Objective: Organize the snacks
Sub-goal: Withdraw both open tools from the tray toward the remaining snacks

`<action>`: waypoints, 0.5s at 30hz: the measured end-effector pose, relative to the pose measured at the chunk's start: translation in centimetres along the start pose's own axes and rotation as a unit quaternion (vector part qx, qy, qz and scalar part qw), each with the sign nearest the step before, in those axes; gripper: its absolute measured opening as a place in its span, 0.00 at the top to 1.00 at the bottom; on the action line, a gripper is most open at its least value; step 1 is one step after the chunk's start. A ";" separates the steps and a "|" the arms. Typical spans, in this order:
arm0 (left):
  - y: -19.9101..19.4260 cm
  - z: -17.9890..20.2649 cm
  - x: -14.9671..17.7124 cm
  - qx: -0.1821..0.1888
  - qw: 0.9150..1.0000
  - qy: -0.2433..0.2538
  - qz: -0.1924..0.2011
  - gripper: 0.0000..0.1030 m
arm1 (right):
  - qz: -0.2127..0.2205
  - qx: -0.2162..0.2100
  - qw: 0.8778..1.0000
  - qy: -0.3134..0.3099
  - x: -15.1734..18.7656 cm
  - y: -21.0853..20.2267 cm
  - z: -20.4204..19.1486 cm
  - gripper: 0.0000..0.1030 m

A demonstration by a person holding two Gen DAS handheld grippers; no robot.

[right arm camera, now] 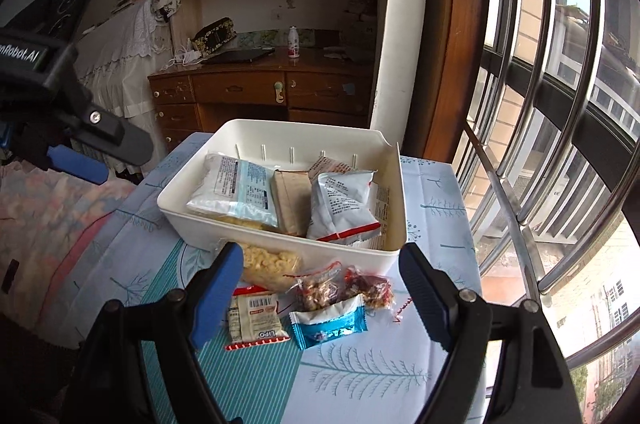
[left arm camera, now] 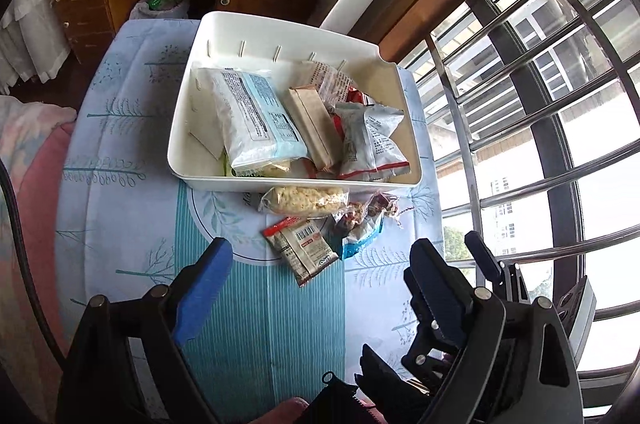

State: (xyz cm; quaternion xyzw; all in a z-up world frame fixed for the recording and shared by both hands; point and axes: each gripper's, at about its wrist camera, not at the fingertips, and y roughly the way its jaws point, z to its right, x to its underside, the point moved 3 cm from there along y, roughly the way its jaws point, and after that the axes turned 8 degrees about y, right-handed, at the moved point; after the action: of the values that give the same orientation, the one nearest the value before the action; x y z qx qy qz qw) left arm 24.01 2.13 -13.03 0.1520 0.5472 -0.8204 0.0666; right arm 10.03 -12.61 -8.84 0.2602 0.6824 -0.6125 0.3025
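Several crinkled snack packets [right arm camera: 280, 199] in white bin [right arm camera: 192, 224], both claws [right arm camera: 320, 288] wide, empty

Patterned tablecloth [right arm camera: 360, 368] carries white bin [right arm camera: 280, 252], loose snack packets [right arm camera: 328, 320].

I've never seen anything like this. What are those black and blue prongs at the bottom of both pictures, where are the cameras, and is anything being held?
There is no robot here: a person holds a two-finger tool in each hand, each with a wide-angle camera looking along its fingers. One picture comes from the left hand-held gripper, the other from the right hand-held gripper. The blue prongs are the finger pads. Both tools are open and hold nothing.

On the patterned cloth stands a white bin already holding several snack bags. In front of it, outside, lie a clear bag of pale puffed snacks, a clear bag of nuts, a blue wrapper and a small red-edged packet. The window bars curve only because of the lens.
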 end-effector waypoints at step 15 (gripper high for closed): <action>5.7 -0.6 -0.5 -0.006 0.994 -0.015 -0.109 0.05 | -0.046 -0.010 0.995 -0.092 5.5 1.3 -6.6 0.21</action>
State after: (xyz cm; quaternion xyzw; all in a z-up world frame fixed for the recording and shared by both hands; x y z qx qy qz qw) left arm 26.18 0.44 -18.06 0.0793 0.5643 -0.8216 -0.0140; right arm 6.60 -6.03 -13.29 0.1683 0.6687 -0.6404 0.3382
